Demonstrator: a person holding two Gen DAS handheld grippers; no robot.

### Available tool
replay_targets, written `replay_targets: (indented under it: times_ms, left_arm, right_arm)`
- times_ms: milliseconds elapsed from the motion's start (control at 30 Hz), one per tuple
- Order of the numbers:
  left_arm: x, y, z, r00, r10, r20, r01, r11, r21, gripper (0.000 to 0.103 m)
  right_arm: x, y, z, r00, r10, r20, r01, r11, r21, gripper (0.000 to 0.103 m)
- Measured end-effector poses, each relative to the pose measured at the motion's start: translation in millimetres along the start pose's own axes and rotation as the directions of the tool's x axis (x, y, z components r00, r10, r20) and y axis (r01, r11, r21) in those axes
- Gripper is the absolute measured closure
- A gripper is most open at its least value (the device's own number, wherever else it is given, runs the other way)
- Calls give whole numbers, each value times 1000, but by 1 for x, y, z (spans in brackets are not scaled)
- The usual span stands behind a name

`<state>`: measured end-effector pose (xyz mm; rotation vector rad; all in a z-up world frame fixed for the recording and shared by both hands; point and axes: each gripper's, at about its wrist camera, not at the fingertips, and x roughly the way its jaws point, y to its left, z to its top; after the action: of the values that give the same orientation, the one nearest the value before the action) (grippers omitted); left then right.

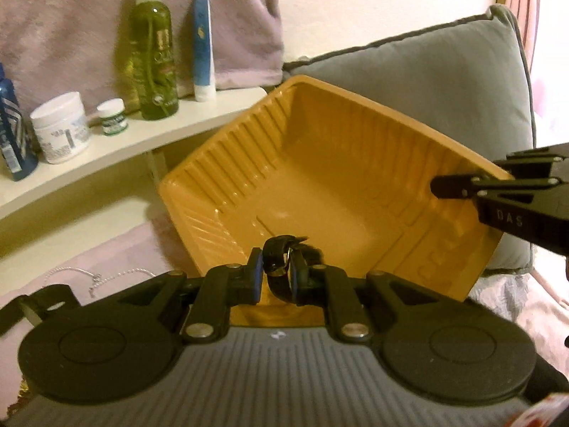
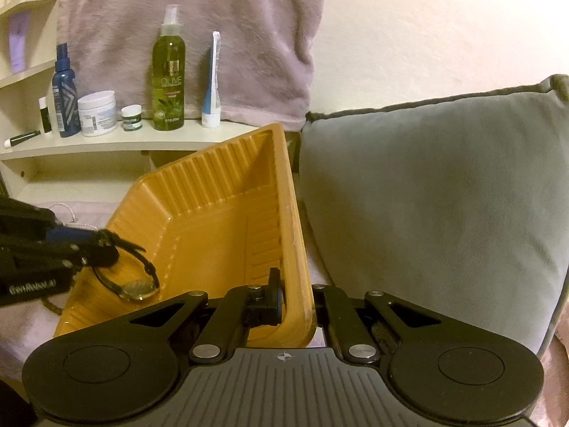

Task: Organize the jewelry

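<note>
On the far left a blue spray bottle [image 2: 65, 92] stands on a pale shelf [image 2: 117, 146]. Next to it, going right, are a white jar [image 2: 97, 114], a small jar with a green label [image 2: 132, 118], a tall green olive bottle [image 2: 169, 71] and a blue and white tube [image 2: 212, 82]. A fuzzy pink blanket [image 2: 199, 28] hangs behind them.

Below the shelf a thin silver chain [image 1: 96, 277] lies on the pink bed cover [image 1: 117, 249], just left of the tray.

The left hand-held gripper [image 1: 277, 274] is pinched tight on the black strap of a wristwatch [image 1: 282, 267]. In the right wrist view the left hand-held gripper [image 2: 89, 245] comes in from the left, and the wristwatch [image 2: 135, 286] hangs down from it. Its round glass face is at the bottom, over the near left corner of the tray, very close to the floor of the tray. I cannot tell if it touches.

The yellow plastic tray [image 1: 320, 185] has ribbed walls. It is tilted, with its open side facing the left wrist camera.

The right hand-held gripper [image 2: 298, 299] is closed on the right wall of the tray [image 2: 213, 213]. One finger is inside the wall and the other is outside. In the left wrist view the right hand-held gripper [image 1: 458, 185] reaches in from the right and holds that rim.

On the right a big grey cushion [image 2: 444, 195] leans against the cream wall [image 2: 426, 17], just behind the tray.
</note>
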<state>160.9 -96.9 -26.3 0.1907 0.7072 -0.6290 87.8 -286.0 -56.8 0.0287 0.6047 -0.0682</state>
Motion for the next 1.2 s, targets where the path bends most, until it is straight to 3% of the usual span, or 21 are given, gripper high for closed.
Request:
replay_targets:
  times_ms: [100, 200, 400, 567, 767, 933, 1200]
  left_arm:
    - [-4, 1, -2, 1000, 10, 26, -10, 1000, -10, 77]
    - [-12, 4, -1, 999, 25, 45, -24, 1000, -17, 77]
    - [-46, 23, -16, 986, 139, 90, -133, 989, -70, 70]
    - [-72, 49, -46, 958, 277, 75, -265, 954, -137, 70]
    - [-95, 81, -83, 910, 413, 30, -402, 899, -176, 70]
    - [-99, 99, -107, 884, 466, -25, -464, 871, -165, 70]
    - [-94, 118, -122, 871, 488, -63, -490, 848, -201, 70]
  right_arm:
    - [1, 0, -1, 1000, 3, -4, -3, 1000, 0, 99]
    - [0, 0, 0, 1000, 4, -3, -4, 1000, 0, 99]
    - [0, 0, -1, 1000, 6, 0, -6, 1000, 0, 99]
    - [0, 0, -1, 1000, 5, 1, -5, 1000, -2, 99]
    - [-1, 0, -2, 1000, 6, 2, -6, 1000, -5, 99]
    - [-1, 1, -2, 1000, 5, 1, -5, 1000, -11, 99]
    - [-1, 1, -1, 1000, 0, 0, 0, 1000, -19, 99]
